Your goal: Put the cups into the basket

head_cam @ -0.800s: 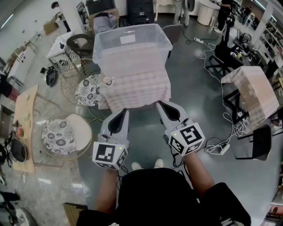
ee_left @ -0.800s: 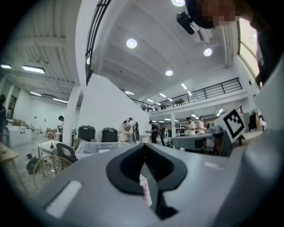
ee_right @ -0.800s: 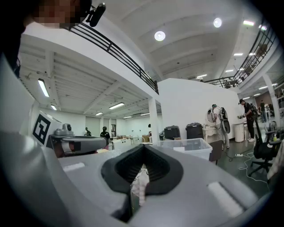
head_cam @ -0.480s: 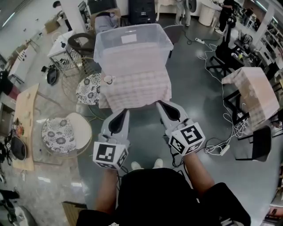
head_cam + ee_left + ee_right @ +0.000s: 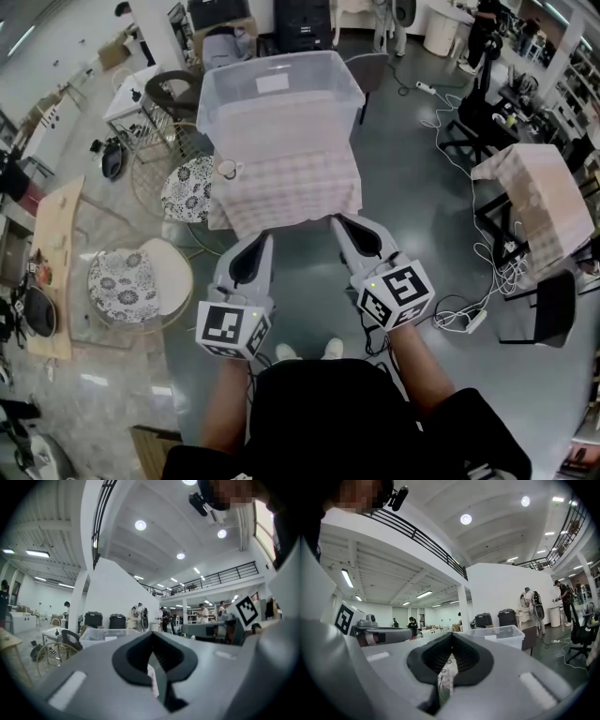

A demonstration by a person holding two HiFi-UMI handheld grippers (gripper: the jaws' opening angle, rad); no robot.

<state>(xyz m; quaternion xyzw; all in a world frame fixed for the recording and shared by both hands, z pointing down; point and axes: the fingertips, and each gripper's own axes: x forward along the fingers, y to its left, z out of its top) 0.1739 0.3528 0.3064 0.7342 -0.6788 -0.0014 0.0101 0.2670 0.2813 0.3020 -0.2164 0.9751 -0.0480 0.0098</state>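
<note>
Left hand-held gripper point(image 5: 261, 238) and right hand-held gripper point(image 5: 336, 221) are both pressed together and empty, so you should spread the left one before reaching the cup point(image 5: 227, 170) at the left edge of the bench point(image 5: 291, 197), beside the basket point(image 5: 279, 127).

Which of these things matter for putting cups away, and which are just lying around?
For the job: cup, clear basket, left gripper, right gripper, both shut and empty.
Lying about: floral chairs, floor cables, second covered table.
</note>
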